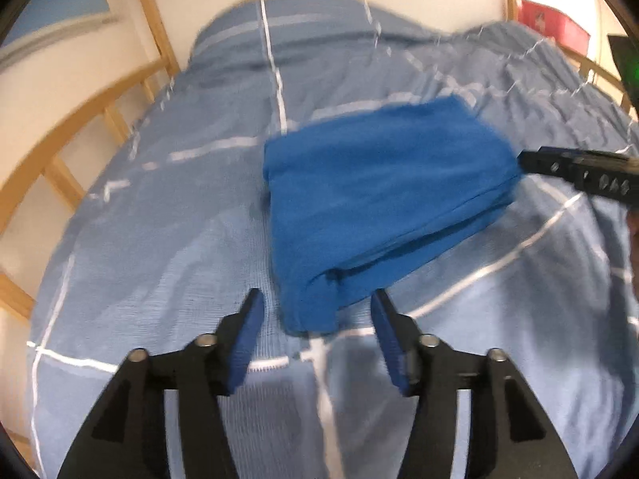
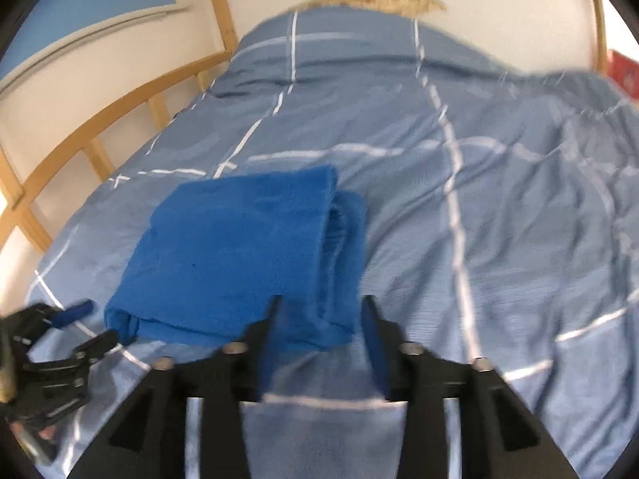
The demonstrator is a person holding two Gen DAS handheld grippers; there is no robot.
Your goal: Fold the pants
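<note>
Nearest in left wrist view: left gripper (image 1: 317, 311), fingers (image 1: 249, 335) parted, nothing pinched; near corner of the folded pants (image 1: 379, 199) sits just ahead of the gap, pads not pressing on cloth. Nearest in right wrist view: right gripper (image 2: 321, 319), fingers (image 2: 373, 343) likewise spread and released; near edge of the pants (image 2: 235, 255) lies in line with the gap, contact not certain through the blur, no grip evident. Right gripper (image 1: 579, 175) also visible at the right edge of left wrist view, tip just beside the bundle's far right side, apart from it as far as can be told. Left gripper (image 2: 86, 325) seen low left in right wrist view, just beside the bundle's left corner, empty. Pants: bright blue, lying on the bed's blue checked duvet (image 2: 499, 219), reduced to a compact, roughly rectangular stack of several layers; folded edge rounded at the near corner, one lower layer protruding on the right side, slightly uneven. Judged state: folding essentially complete, both tools off the garment. Left, if anything: squaring the protruding layer, flattening the stack. Further back: rumpled duvet toward the head end, wooden bed rail (image 1: 52, 151) along the left, pale wall beyond, red object (image 1: 555, 28) at far right, identity unclear.
</note>
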